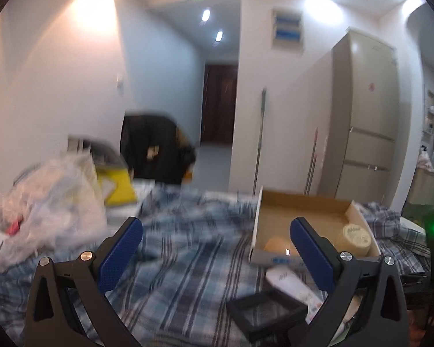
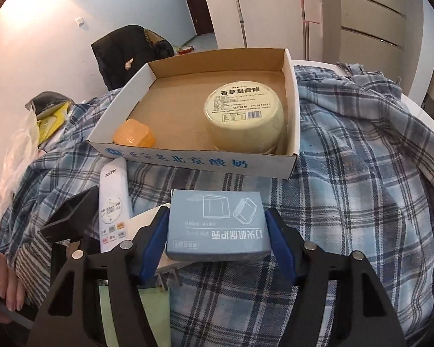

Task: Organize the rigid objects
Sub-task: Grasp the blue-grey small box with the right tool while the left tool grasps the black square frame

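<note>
My right gripper [image 2: 217, 212] points down at the plaid cloth, its blue pads against both sides of a light blue box [image 2: 217, 225] printed with outline drawings. Just beyond the box stands a shallow cardboard tray [image 2: 193, 162] holding a cream round tub [image 2: 246, 115] and a small orange case [image 2: 134, 136]. A white remote [image 2: 112, 202] and a black frame box [image 2: 72, 211] lie left of the blue box. My left gripper [image 1: 217, 222] hangs open over the cloth with nothing between its fingers, left of the tray [image 1: 298, 202]. The remote [image 1: 289, 283] and black frame box [image 1: 266, 315] lie below it.
A person's hand [image 2: 5, 277] shows at the left edge. A heap of clear plastic bags [image 1: 49, 202] and a yellow packet [image 1: 118, 185] sit at the left. A dark jacket [image 1: 153, 147] hangs behind, and a beige fridge [image 1: 367, 115] stands at the right.
</note>
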`<act>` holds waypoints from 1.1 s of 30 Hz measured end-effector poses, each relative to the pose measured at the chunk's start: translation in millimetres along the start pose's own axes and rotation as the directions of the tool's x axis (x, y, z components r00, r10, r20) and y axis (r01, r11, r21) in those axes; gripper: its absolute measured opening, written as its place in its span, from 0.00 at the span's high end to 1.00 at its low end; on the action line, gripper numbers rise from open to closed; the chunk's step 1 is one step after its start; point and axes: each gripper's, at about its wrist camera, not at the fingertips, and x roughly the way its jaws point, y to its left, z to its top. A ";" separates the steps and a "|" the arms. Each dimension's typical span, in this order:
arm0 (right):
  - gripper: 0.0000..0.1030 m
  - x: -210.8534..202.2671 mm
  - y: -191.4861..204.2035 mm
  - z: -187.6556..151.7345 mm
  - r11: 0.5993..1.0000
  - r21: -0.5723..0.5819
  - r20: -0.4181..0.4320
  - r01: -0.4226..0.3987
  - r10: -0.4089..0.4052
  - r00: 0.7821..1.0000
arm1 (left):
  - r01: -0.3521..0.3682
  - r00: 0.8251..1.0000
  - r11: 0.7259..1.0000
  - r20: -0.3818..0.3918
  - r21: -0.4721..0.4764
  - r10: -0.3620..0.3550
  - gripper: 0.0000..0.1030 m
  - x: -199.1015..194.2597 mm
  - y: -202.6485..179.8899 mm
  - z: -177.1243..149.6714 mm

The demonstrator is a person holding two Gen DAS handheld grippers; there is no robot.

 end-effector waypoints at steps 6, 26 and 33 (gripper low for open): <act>0.37 -25.0 2.0 6.0 1.000 0.005 0.101 0.018 -0.019 0.995 | 0.038 0.936 0.998 -0.347 -0.052 -0.053 0.00 32.5 -2.5 -8.4; 0.37 -47.0 6.1 5.7 0.999 -0.018 0.173 0.042 -0.038 0.984 | -0.255 0.800 0.958 -0.585 -0.130 0.134 0.00 73.4 -31.1 -41.3; 0.37 -42.3 6.1 4.5 0.999 -0.014 0.156 0.044 -0.042 0.987 | -0.227 0.796 0.965 -0.597 -0.133 0.105 0.00 73.5 -43.1 -41.9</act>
